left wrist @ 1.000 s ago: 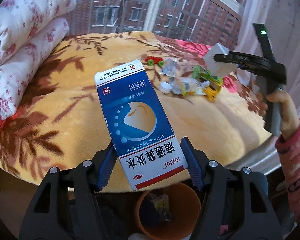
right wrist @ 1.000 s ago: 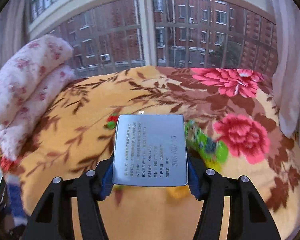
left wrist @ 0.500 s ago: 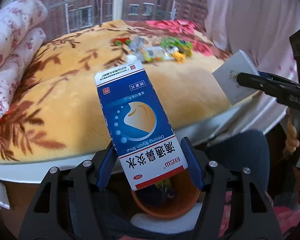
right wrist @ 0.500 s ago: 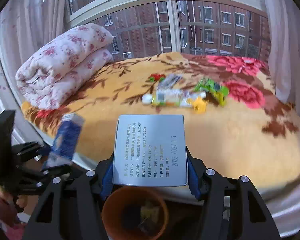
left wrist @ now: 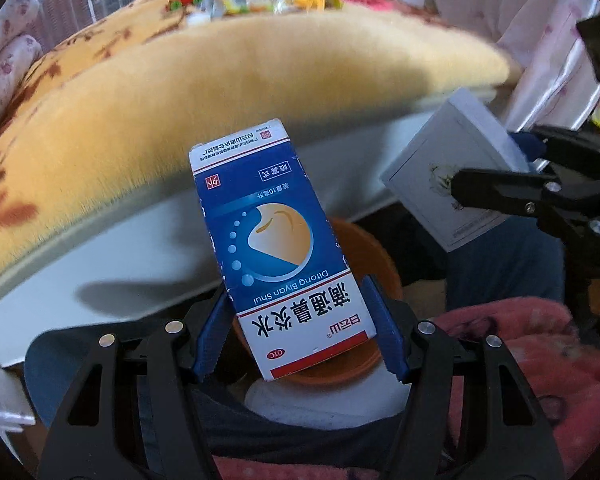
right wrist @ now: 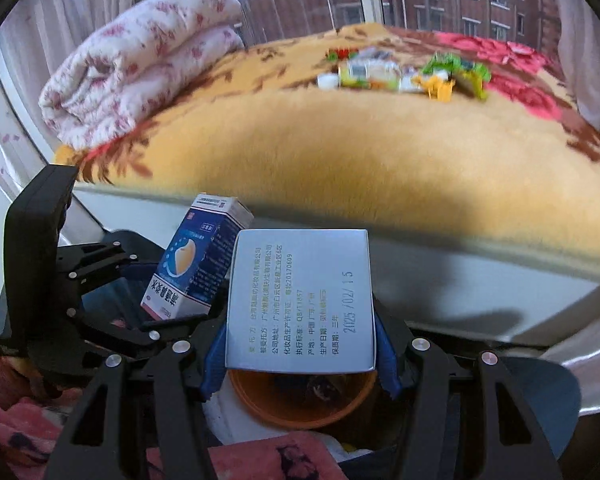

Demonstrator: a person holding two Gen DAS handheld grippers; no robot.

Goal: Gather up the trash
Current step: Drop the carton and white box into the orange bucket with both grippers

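Left gripper (left wrist: pixel 300 332) clamps the blue carton (left wrist: pixel 278 252), right gripper (right wrist: pixel 300 350) clamps the grey box (right wrist: pixel 300 300), both above the orange bin (right wrist: pixel 300 404): centre each, then release.

— How many boxes do you have in hand?
— Two: one blue carton (left wrist: pixel 276 248) and one silver-grey box (right wrist: pixel 300 300).
— Bins below you?
— One orange bin (right wrist: pixel 300 400).
— On the bed?
— One rolled floral quilt (right wrist: pixel 140 60); the litter cluster (right wrist: pixel 404 70) is too blurred to count.
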